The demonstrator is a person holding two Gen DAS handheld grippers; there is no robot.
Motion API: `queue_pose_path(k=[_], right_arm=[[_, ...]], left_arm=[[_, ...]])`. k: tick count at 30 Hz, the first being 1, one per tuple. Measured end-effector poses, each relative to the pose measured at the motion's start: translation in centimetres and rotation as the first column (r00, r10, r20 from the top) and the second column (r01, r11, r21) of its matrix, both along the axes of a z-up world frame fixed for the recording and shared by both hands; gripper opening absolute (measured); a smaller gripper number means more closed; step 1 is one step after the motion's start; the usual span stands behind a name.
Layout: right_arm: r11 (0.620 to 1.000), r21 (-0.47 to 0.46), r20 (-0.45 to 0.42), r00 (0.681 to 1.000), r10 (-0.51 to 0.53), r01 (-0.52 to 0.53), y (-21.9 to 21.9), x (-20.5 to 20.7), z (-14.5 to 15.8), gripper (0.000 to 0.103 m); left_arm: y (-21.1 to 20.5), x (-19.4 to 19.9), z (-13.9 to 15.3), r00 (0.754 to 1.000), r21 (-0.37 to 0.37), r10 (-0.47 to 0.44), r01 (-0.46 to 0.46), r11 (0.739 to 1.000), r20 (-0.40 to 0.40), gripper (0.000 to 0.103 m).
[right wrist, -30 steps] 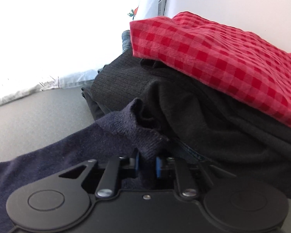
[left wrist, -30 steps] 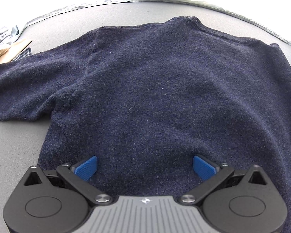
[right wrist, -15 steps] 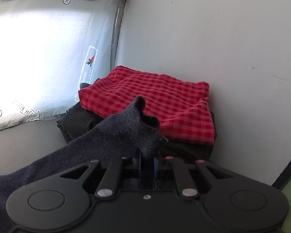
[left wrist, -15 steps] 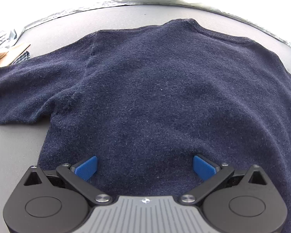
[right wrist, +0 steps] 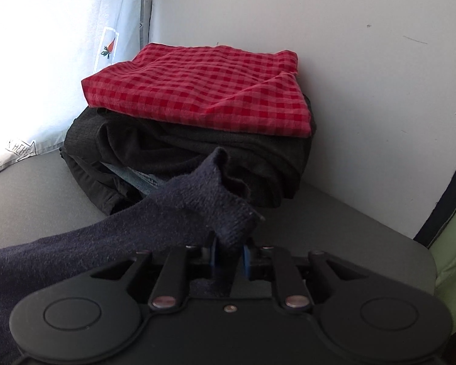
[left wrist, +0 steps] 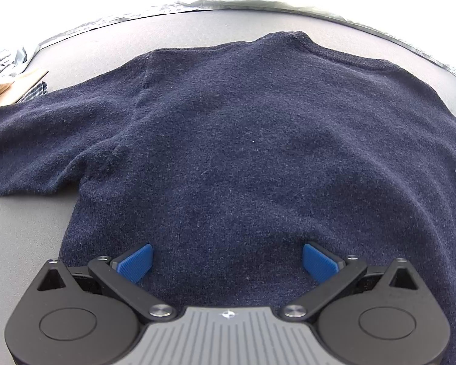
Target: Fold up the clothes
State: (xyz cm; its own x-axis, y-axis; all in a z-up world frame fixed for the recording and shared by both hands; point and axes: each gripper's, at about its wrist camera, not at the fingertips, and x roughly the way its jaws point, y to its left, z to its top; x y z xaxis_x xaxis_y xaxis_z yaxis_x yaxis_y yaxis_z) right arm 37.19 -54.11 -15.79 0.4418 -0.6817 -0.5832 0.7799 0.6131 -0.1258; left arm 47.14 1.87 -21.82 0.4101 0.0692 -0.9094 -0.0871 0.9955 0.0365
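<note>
We find the navy sweater (left wrist: 243, 140) spread flat on the grey table (left wrist: 21, 228), with the left gripper (left wrist: 227, 261) over its lower body, blue fingers (left wrist: 136, 262) wide apart and holding nothing. The right gripper (right wrist: 229, 254) is clamped on the sweater's sleeve cuff (right wrist: 225, 210), lifted just in front of a folded stack (right wrist: 197, 152) topped by a red checked cloth (right wrist: 197, 91) against the wall (right wrist: 349, 45).

I see navy knit sweater (left wrist: 243, 152) spread flat on grey table (left wrist: 24, 231), neckline far side, one sleeve outstretched; other sleeve's cuff (right wrist: 225, 213) lifted, bunched.
</note>
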Motion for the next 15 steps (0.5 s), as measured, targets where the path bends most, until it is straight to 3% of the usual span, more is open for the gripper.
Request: queue_pose_path(k=[5,9,15], right_arm=[[0.997,-0.052,-0.051,0.997,-0.062,0.059,-1.1,0.7,-0.9,0.042],[0.993,-0.052,-0.044,0.993,-0.107,0.105,-1.8,-0.2,-0.8,0.044],[0.996,-0.032,-0.015,0.996,-0.085,0.084,-1.2,-1.1,-0.4,0.044]], left_arm=[[0.0,0.0,0.0,1.000,0.000,0.002,-0.002,1.000,0.002,0.103],[0.0,0.0,0.0,1.000,0.000,0.003,-0.003,1.000,0.003,0.103],[0.1,-0.2,0.0,1.000,0.000,0.005,-0.005,1.000,0.013,0.103]])
